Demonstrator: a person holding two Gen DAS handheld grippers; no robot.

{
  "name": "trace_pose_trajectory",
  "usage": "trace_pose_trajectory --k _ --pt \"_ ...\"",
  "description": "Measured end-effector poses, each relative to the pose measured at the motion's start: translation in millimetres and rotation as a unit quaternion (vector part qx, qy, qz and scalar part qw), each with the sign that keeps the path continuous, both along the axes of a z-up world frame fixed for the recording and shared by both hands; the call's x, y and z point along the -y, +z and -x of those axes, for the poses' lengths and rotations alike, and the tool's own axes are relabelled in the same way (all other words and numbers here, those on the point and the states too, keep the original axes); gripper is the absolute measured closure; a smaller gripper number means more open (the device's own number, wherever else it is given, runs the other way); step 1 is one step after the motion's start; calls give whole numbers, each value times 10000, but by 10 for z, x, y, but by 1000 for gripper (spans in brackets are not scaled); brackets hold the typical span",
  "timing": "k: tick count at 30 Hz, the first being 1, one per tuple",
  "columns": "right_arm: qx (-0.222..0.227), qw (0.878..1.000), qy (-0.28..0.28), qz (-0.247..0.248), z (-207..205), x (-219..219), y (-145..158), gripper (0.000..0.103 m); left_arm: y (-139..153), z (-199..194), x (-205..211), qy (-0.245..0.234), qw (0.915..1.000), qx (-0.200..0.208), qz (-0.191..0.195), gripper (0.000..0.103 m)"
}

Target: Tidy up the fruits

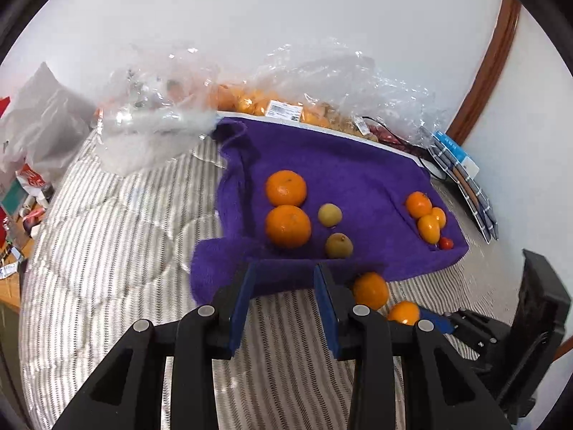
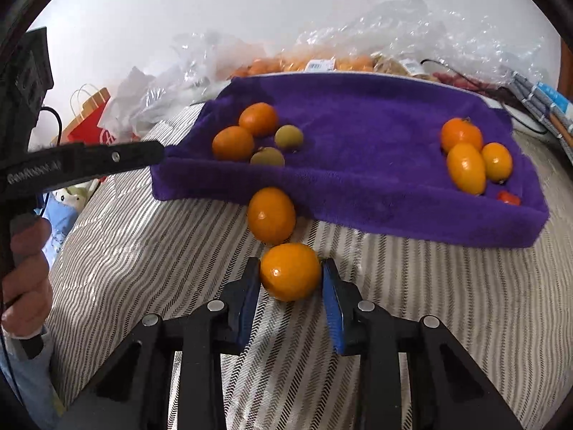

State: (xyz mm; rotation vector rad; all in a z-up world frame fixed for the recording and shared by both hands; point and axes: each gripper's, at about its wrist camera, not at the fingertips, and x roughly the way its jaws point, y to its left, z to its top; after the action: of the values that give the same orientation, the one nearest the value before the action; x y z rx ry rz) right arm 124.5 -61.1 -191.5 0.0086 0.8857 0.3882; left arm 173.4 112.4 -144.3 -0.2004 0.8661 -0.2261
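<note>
Striped bedding (image 2: 429, 304) carries a purple towel (image 2: 358, 136) of sorted fruit; just before it, the right claw (image 2: 290, 275) brackets a mandarin (image 2: 290, 272), seemingly pinching, while the left claw (image 1: 283, 279) hovers spread.

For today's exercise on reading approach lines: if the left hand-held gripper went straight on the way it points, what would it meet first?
Probably the near edge of the purple towel, just ahead of the open left hand-held gripper; beyond lie a large orange and a brownish fruit. Depth is uncertain.
</note>
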Motion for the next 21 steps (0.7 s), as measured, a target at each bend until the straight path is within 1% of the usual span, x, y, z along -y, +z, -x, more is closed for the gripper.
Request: trace_pose_trajectory --k 3,5,7,10,13,17,19,21 --pt "113 9999 -86 -16 77 133 63 69 -55 -17 153 -271 9996 -96 83 69" --pt "197 9996 -218 28 125 262 110 69 -101 -23 332 -481 9987 -155 29 69" --pt "262 9988 -409 96 174 423 159 69 -142 -20 479 -614 9978 -235 35 69" --pt "308 9974 -657 31 227 677 227 69 -236 -52 696 -748 9963 -417 93 69" --pt "365 9957 -848 18 260 876 277 69 -324 -109 845 -722 9957 -581 76 69" --pt "440 9944 -955 50 294 1013 321 69 -404 -179 916 -557 9955 -738 201 70" --pt "448 9944 -960 38 308 1032 323 69 -422 -184 933 -523 9958 -722 231 71" --pt "457 9943 -961 46 314 1042 321 69 -422 -162 956 -531 9961 -693 157 71"
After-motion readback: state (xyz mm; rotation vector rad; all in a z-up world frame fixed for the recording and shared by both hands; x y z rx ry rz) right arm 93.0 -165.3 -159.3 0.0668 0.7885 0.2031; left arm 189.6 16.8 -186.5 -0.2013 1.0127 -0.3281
